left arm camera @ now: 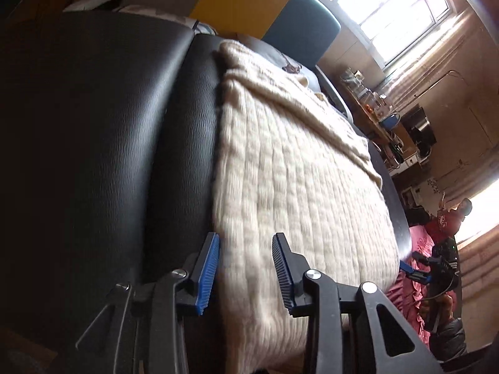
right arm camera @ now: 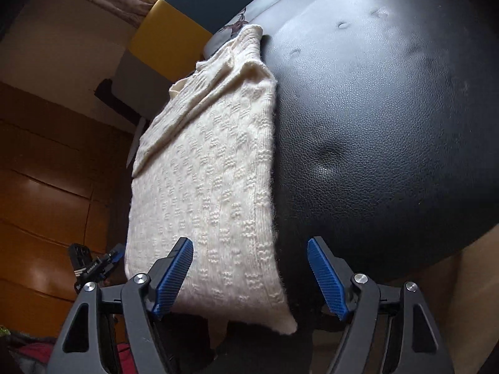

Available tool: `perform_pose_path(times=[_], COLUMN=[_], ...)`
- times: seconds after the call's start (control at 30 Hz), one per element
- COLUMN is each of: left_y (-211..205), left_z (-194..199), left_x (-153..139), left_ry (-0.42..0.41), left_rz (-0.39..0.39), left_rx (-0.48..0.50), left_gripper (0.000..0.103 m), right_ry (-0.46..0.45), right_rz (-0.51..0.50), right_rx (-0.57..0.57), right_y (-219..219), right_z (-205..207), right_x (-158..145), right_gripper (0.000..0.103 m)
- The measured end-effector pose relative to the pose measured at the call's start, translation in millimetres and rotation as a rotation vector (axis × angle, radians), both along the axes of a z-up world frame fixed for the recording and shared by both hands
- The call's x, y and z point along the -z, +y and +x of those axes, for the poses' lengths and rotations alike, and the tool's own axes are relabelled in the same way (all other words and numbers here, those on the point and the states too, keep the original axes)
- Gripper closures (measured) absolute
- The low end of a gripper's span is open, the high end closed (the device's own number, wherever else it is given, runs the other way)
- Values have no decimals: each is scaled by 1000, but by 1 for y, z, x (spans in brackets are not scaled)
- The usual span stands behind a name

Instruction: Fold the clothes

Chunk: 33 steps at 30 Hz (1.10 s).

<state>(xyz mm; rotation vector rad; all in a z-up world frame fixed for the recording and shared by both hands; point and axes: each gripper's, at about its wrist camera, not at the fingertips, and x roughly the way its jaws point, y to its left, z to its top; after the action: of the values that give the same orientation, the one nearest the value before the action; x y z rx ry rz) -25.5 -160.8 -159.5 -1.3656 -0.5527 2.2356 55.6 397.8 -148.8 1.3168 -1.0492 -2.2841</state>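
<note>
Two hand-held grippers face one cream knitted sweater (right arm camera: 212, 180), which lies as a narrow, layered panel on a black padded leather surface (right arm camera: 389, 124), with what looks like a sleeve laid diagonally across its far end toward 12 o'clock. We see the left hand-held gripper (left arm camera: 246, 268) with its blue pads spread wide and nothing between them, straddling the near long edge of the knit at 6 o'clock in its view. The right hand-held gripper (right arm camera: 249, 277) is likewise wide open and empty, its pads set either side of the sweater's near corner.

We judge the knit thick, soft and fairly light: it will sag and stretch if lifted by one point, though its rough texture should grip the ribbed pads well. The leather under it looks slick, so the cloth may slide. We would pinch through all layers at the two near corners, at 5 and 7 o'clock. Whether another fold is due, we cannot tell
</note>
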Motion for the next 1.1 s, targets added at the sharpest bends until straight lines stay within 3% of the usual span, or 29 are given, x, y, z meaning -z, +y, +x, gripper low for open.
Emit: perform_pose_path(times=[0.13,0.37,0.5,0.6,0.7,0.77,0.83,0.87,0.9,1.1], left_y=[-3,-2,1,6,10,12,13,14,14,13], left_z=[8,12,13,13,12,13,13,13,12,14], left_x=[4,5,3,1,1,0,0,0,0,-1], left_ry=[12,48,60,53,53,56,54,53,49,33], left_rz=[46,39,11,-32,-118,-137,-143,-146,-145,-151], left_rx=[-2,26,36,26,-2,-16,-27,-32,-33,-15], left_gripper=[65,65,65,68,92,93,94,94,95,95], right_ry=[-3,59,120,157,158,134,98,79,60,82], right_rz=[-42,-74,-56,11,76,121,185,189,167,167], right_rx=[-27,-91,-110,-128,-174,-161,-133,-120,-106,-114], right_y=[1,-31,-42,-55,-62,-62,-56,-51,-44,-40], right_z=[22,4,4,3,1,-1,-1,0,0,1], right_x=[9,10,9,6,3,2,2,5,9,14], right_gripper=[21,21,5,0,0,12,46,83,92,91])
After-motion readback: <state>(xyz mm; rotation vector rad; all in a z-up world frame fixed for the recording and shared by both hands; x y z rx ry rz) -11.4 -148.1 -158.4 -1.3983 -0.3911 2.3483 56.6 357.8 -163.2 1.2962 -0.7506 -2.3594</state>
